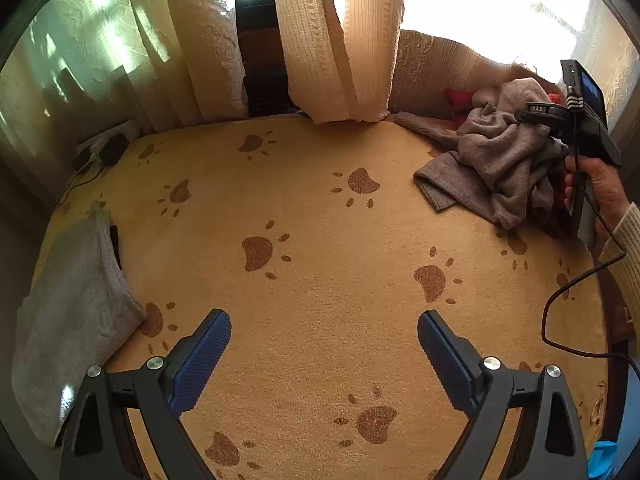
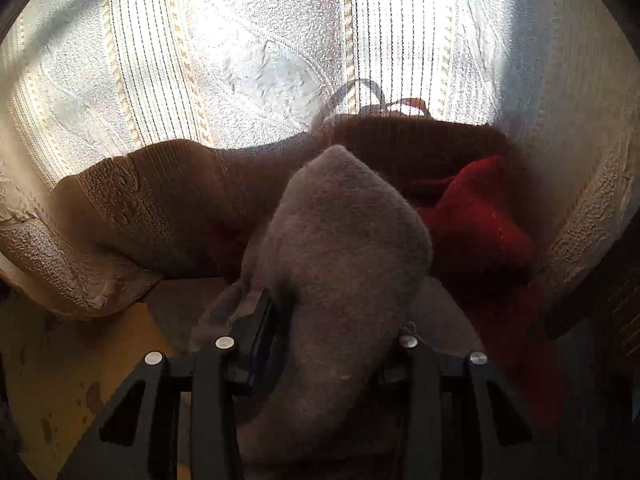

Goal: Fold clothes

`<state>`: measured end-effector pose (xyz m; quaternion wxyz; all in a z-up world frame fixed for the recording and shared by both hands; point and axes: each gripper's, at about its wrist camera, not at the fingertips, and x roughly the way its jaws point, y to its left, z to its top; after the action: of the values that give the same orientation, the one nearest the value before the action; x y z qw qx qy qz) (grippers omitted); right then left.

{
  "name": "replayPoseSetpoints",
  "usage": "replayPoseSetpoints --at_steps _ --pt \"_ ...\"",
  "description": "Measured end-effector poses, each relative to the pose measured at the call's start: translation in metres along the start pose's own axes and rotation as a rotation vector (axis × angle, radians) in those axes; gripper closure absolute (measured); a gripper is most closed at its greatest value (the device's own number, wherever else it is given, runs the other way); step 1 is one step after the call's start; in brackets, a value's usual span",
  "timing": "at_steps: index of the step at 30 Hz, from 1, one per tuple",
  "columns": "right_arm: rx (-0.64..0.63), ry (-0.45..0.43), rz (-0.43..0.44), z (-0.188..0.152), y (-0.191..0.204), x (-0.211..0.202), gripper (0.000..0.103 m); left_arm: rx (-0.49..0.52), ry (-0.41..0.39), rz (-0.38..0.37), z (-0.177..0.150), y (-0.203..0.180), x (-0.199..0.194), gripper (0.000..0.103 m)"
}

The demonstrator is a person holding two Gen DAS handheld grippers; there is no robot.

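Observation:
A crumpled grey garment (image 1: pixel 500 160) lies heaped at the far right of the paw-print blanket (image 1: pixel 320 208). In the right wrist view this grey garment (image 2: pixel 344 240) bulges up between the fingers of my right gripper (image 2: pixel 336 320), which is shut on a fold of it. One blue pad (image 2: pixel 264 320) presses into the cloth; the other finger is covered by fabric. My left gripper (image 1: pixel 324 320) hangs open above the bare middle of the blanket with nothing between its fingers. A folded grey garment (image 1: pixel 72 320) rests at the blanket's left edge.
A red garment (image 2: pixel 480 220) lies behind the grey one against a cushion. Cream curtains (image 1: pixel 340 40) hang along the back. A person's hand (image 1: pixel 604 188) holds the right gripper's handle, with a black cable (image 1: pixel 560 300) trailing. A power strip (image 1: pixel 108 144) sits far left.

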<state>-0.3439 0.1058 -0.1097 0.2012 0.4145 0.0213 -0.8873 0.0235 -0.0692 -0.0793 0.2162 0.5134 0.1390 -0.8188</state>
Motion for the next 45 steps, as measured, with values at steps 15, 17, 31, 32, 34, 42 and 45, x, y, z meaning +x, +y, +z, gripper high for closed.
replayPoseSetpoints --at_steps 15,17,31,32,34,42,45 --pt "-0.056 -0.072 0.199 -0.043 0.047 -0.13 0.082 -0.041 -0.037 -0.128 -0.006 0.036 -0.014 0.007" --pt "-0.076 -0.074 0.191 -0.055 0.061 -0.144 0.082 -0.043 -0.041 -0.141 -0.01 0.046 -0.018 0.007" --pt "-0.221 -0.23 0.276 -0.112 0.152 -0.289 0.093 -0.139 -0.099 -0.147 -0.053 0.143 -0.041 0.007" --pt "-0.24 -0.251 0.269 -0.114 0.156 -0.302 0.093 -0.149 -0.1 -0.148 -0.056 0.148 -0.04 0.007" --pt "-0.278 -0.282 0.245 -0.118 0.162 -0.322 0.093 -0.166 -0.103 -0.156 -0.061 0.157 -0.039 0.007" --pt "-0.215 -0.203 0.158 -0.151 0.136 -0.3 0.012 -0.169 -0.105 -0.191 -0.075 0.168 -0.038 0.007" --pt "-0.179 -0.152 0.156 -0.164 0.132 -0.28 0.011 -0.173 -0.099 -0.195 -0.08 0.171 -0.037 0.007"
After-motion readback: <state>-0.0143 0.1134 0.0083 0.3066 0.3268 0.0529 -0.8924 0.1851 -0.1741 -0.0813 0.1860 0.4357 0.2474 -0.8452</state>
